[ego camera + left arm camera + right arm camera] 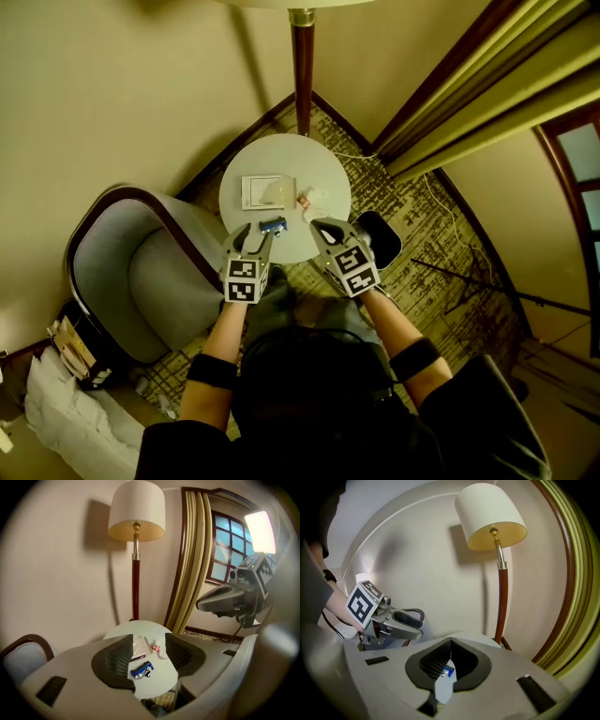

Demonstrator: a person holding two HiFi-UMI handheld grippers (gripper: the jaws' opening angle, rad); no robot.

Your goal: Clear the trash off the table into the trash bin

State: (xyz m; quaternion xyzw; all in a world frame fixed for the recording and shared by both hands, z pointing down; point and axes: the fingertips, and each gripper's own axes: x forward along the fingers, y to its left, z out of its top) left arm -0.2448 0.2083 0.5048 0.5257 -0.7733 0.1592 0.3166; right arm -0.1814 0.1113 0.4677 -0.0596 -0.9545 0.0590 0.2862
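Looking down from the head view, the small round white table (281, 155) sits in the corner with trash on its near half. A crumpled blue foil wrapper (273, 225) lies close to the near edge. A flat white card packet under clear plastic (261, 192) is a bit farther back, and a tiny pink wrapper (303, 201) lies just right of that, beside a white crumpled scrap (319, 197).

The left gripper (257, 234) is angled down over the near edge with its jaws about half open. The blue wrapper is lined up in the gap between them but still flat on the table, and the pads aren't touching it. The right gripper (320, 226) hangs over the near-right edge with its jaws pressed together, holding nothing.

The black trash bin (384, 239) stands on the patterned carpet (441, 253) just right of the table. A grey upholstered armchair with a dark wood frame (141, 281) is on the left, and a floor lamp with a red-brown pole (302, 66) stands on the far side.
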